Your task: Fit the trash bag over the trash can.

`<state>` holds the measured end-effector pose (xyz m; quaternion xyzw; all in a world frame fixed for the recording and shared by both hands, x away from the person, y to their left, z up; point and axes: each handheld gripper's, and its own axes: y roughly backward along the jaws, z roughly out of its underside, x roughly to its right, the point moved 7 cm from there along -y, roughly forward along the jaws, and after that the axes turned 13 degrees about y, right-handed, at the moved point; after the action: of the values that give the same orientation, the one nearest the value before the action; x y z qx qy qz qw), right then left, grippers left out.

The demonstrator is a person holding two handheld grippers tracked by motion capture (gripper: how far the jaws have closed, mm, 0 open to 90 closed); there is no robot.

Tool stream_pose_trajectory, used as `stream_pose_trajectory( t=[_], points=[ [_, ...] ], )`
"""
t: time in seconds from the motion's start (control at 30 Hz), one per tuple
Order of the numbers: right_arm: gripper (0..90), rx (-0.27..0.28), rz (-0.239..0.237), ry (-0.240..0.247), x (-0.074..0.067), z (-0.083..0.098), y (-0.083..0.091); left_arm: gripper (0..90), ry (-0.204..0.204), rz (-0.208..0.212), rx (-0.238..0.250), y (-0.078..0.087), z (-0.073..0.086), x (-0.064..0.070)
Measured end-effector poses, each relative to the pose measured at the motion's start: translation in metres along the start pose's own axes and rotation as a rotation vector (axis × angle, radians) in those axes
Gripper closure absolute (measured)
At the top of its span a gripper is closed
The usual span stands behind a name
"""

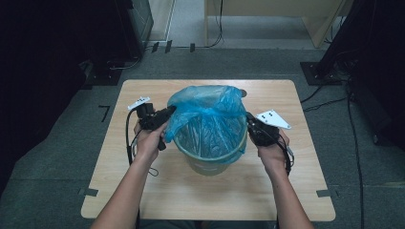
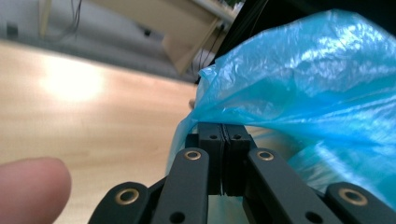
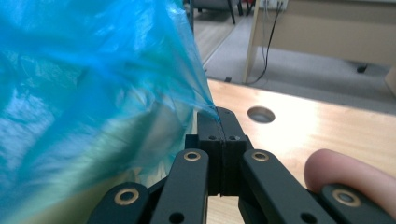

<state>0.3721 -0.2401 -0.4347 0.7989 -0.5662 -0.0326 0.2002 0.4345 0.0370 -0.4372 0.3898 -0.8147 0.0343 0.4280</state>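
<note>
The bag (image 1: 208,114), draped in the bin (image 1: 210,160) at mid-counter (image 1: 119,191), is pinched at its rim on opposite sides by the closed left tongs (image 1: 169,110) and closed right tongs (image 1: 249,118), so it lies between them, equally near both.

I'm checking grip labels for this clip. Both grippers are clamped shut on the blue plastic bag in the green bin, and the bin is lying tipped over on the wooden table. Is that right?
Not quite. The green bin stands upright on the wooden table, as the high view shows. The rest holds: the left gripper and the right gripper are each clamped shut on the blue plastic bag.
</note>
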Motion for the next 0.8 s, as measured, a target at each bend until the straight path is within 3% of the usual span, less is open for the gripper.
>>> stream_pose_trajectory(
  t=[0.2, 0.27, 0.3, 0.33, 0.53, 0.67, 0.8],
  points=[
    [90.0, -0.045, -0.01, -0.042, -0.002, 0.02, -0.012, 89.9, 0.007, -0.06, -0.084, -0.017, 0.031, -0.025],
    [90.0, -0.048, -0.02, -0.055, -0.003, 0.026, -0.014, 89.9, -0.002, -0.063, -0.095, -0.018, 0.036, -0.026],
    [90.0, -0.05, -0.025, -0.058, -0.004, 0.028, -0.015, 90.0, -0.037, -0.085, -0.109, -0.021, 0.045, -0.029],
    [90.0, -0.05, -0.031, -0.065, -0.005, 0.03, -0.016, 89.9, -0.039, -0.085, -0.113, -0.021, 0.047, -0.029],
    [90.0, -0.043, -0.048, -0.105, -0.012, 0.03, -0.021, 90.0, -0.037, -0.143, -0.132, -0.026, 0.052, -0.032],
    [90.0, -0.015, -0.051, -0.126, -0.013, 0.025, -0.021, 90.0, -0.018, -0.155, -0.157, -0.029, 0.058, -0.04],
    [90.0, -0.023, -0.038, -0.122, -0.013, 0.023, -0.022, 90.0, -0.009, -0.173, -0.14, -0.028, 0.055, -0.044]
  ],
)
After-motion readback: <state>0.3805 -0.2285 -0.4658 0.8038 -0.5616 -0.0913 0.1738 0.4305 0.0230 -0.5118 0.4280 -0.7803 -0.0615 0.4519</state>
